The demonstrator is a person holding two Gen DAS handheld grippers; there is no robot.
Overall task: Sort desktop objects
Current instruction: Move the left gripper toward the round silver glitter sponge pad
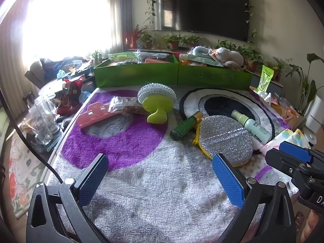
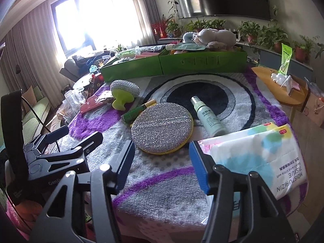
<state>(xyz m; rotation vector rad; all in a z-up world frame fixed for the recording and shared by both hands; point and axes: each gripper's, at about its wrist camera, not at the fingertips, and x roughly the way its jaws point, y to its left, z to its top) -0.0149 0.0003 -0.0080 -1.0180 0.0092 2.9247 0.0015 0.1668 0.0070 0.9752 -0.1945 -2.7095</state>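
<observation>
Silver scrub pad [image 2: 162,128] lies flat just ahead of my right gripper [image 2: 162,162] — jaws apart, empty; left gripper [image 1: 160,180] wide, empty. I'd pinch its yellow rim — low, then lift toward green boxes [image 2: 202,62].

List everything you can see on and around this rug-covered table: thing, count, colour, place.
Scrub pad: 1, silver with yellow rim, centre.
Scrubber: 1, silver with lime handle, behind centre-left.
Green bottle: 1, touching the pad's left side.
Spray bottle: 1, pale green, right of the pad.
Pink clip: 1, far left.
Snack packet: 1, clear, by the scrubber.
Tissue pack: 1, white pastel, near right.
Boxes: 2, green, full, at the back.
Rug: 1, grey, purple.
Left gripper: open, empty.
Right gripper: open, empty.
</observation>
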